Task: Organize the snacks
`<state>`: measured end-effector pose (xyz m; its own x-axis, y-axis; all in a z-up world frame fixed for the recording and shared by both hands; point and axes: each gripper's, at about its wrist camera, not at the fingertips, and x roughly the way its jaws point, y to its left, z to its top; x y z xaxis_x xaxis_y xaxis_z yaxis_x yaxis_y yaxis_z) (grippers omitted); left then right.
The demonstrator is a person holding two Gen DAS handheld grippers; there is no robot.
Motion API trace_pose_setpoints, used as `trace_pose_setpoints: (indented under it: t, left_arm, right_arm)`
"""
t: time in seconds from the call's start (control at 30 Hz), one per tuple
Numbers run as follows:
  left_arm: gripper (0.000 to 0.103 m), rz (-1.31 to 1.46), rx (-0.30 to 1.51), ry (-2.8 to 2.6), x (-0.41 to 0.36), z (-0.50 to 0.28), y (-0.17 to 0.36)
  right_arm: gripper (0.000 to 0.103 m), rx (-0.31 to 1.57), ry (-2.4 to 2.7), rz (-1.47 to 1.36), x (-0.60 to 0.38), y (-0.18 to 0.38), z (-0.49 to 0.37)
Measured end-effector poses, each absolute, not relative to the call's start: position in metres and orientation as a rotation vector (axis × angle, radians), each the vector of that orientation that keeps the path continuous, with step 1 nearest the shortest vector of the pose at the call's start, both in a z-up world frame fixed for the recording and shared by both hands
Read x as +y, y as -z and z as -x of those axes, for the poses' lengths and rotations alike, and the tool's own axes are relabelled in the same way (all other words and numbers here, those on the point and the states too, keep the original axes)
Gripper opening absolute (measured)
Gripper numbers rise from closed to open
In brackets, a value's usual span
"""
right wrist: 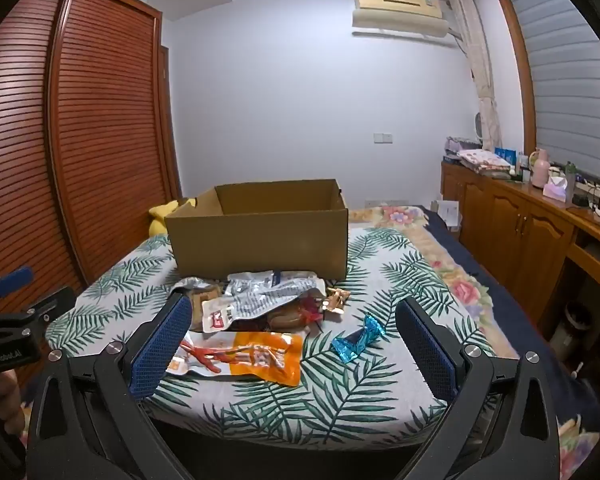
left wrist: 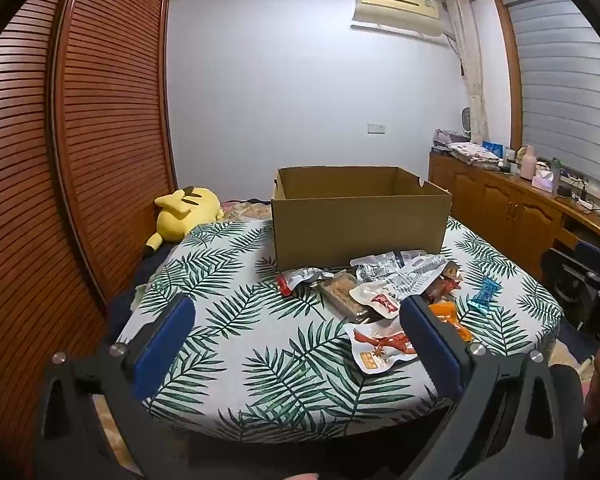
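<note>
Right wrist view: both jaws spread wide, empty, snack packets [right wrist: 256, 312] heaped against the cardboard box [right wrist: 260, 240].

A cardboard box [right wrist: 260, 236] stands on the table [right wrist: 340, 400], with a pile of snack packets [right wrist: 260, 308] just before it. A twisted candy [right wrist: 358, 338] lies right of the pile; a plush toy [left wrist: 188, 212] lies behind the table, left of the box
</note>
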<state>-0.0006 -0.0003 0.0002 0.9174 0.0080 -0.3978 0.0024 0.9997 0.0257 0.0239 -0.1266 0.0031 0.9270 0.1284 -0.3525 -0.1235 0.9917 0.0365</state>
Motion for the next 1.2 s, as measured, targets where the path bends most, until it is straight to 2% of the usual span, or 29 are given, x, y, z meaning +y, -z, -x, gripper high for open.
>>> trace_pose_setpoints:
  t: [1.2]
  left_arm:
    - [0.103, -0.018, 0.408, 0.006, -0.0012, 0.0028, -0.0013]
  right_arm:
    - [0.103, 0.368, -0.129, -0.013, -0.1260, -0.0008, -0.0238]
